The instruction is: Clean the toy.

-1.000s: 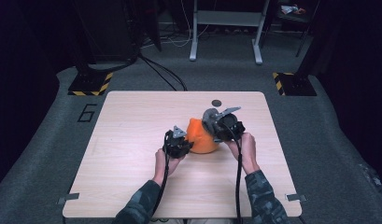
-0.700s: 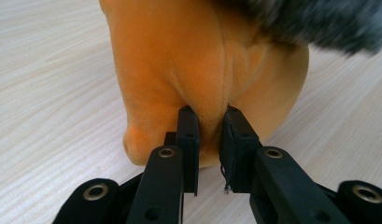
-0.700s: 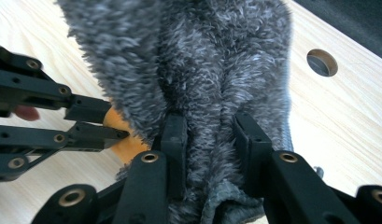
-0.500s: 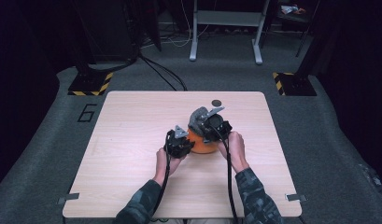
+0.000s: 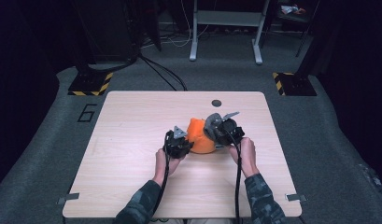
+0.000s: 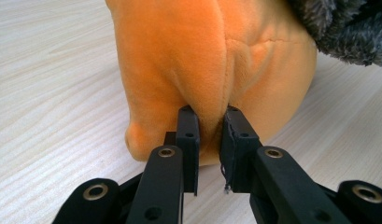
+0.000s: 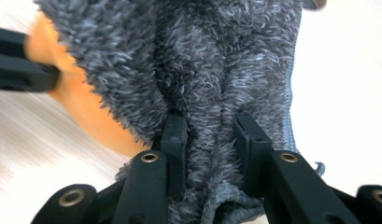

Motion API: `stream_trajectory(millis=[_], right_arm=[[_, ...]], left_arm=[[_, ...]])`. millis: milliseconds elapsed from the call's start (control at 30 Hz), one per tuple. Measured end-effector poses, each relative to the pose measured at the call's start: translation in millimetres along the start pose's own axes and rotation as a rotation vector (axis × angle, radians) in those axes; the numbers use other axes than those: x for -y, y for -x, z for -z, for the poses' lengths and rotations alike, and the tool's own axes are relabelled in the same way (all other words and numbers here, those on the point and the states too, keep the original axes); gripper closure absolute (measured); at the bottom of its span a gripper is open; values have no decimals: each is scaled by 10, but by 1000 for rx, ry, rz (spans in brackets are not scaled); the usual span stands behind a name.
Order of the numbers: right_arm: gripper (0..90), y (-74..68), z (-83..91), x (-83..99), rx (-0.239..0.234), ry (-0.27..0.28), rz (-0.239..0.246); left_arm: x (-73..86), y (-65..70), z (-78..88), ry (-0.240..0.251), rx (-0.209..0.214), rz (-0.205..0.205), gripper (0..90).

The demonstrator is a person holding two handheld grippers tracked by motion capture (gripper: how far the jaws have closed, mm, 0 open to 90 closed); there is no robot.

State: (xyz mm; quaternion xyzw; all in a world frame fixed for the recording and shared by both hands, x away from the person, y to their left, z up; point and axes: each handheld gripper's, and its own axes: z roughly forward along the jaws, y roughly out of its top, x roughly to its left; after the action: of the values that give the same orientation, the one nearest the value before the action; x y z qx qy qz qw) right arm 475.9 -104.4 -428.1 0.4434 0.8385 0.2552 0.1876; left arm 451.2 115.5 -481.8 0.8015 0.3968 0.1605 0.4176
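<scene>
Two tools are on the job, and both already have their bite. The left tool [image 6: 208, 135] has its jaws drawn nearly together on a pinched fold of the soft orange plush toy [image 6: 212, 60], which sits directly ahead of that tool on the pale wooden table [image 6: 48, 93]. The right tool [image 7: 209, 140] is likewise nearly closed, its jaws gripping a bunched ridge of the shaggy grey fleece cloth [image 7: 188, 56] that drapes over the orange plush on the side facing this tool.

From the high view, the left tool [image 5: 178, 142] and right tool [image 5: 223, 128] flank the orange plush toy [image 5: 199, 137] closely, one on each side, with the grey fleece cloth [image 5: 211, 126] lying up against the right tool, atop the toy's near flank.

Judging by this, the gripping stage is done: each tool holds its own piece. What seems to remain is the actual work between them, either pulling the grey cloth off the toy or drawing it further over. The grey fleece covers only part of the orange body, so the job looks roughly midway. Which direction it goes, the pictures cannot settle.
</scene>
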Motion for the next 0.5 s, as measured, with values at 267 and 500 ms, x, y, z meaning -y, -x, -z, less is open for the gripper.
stream_trajectory(millis=[267, 500], right_arm=[[684, 124, -171, 177, 12, -68, -55], [684, 175, -371, 253, 3, -116, -74]], left_arm=[[25, -35, 3, -11, 5, 3, 788], [37, -41, -5, -5, 0, 13, 788]])
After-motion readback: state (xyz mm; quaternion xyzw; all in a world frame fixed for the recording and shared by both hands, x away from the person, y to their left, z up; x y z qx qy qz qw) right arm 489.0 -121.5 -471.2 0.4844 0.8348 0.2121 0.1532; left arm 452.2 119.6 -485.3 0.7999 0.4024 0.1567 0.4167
